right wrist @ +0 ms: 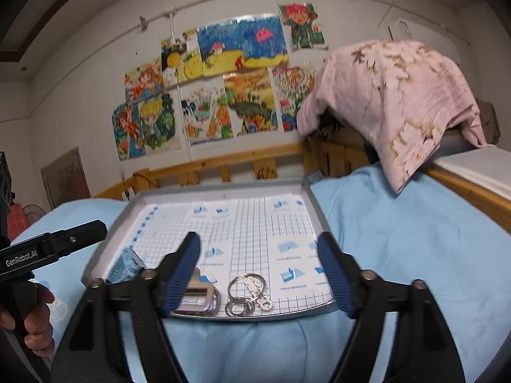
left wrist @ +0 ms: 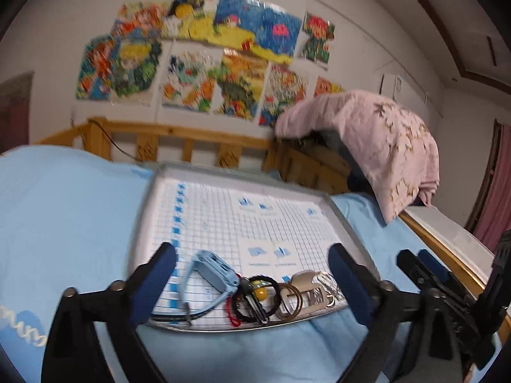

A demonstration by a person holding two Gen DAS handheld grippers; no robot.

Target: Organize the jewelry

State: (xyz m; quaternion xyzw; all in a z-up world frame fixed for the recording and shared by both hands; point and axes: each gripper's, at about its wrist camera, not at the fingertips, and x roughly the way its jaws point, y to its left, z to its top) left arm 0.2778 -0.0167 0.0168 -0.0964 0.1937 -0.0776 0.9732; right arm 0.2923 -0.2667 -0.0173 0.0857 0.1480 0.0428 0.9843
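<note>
Metal tray [left wrist: 348,220] on the blue bedspread [left wrist: 64,217], near edge crowded: light-blue watch [left wrist: 214,269], black hair tie [left wrist: 255,298], keys [left wrist: 254,306], bronze rings [left wrist: 292,300], buckle [right wrist: 199,296], key rings [right wrist: 244,293], all heaped together. Left gripper [left wrist: 252,274] and right gripper [right wrist: 258,265] hover spread wide, empty. Sorting appears not yet begun.

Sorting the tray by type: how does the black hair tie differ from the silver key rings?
The black hair tie is one dark, matte-looking loop; the silver key rings are several shiny metal loops bunched together. The hair tie overlaps a key and a yellow bead in the middle of the pile; the key rings sit at its right end with a flat metal tag. Both are round and lie along the tray's near edge.
</note>
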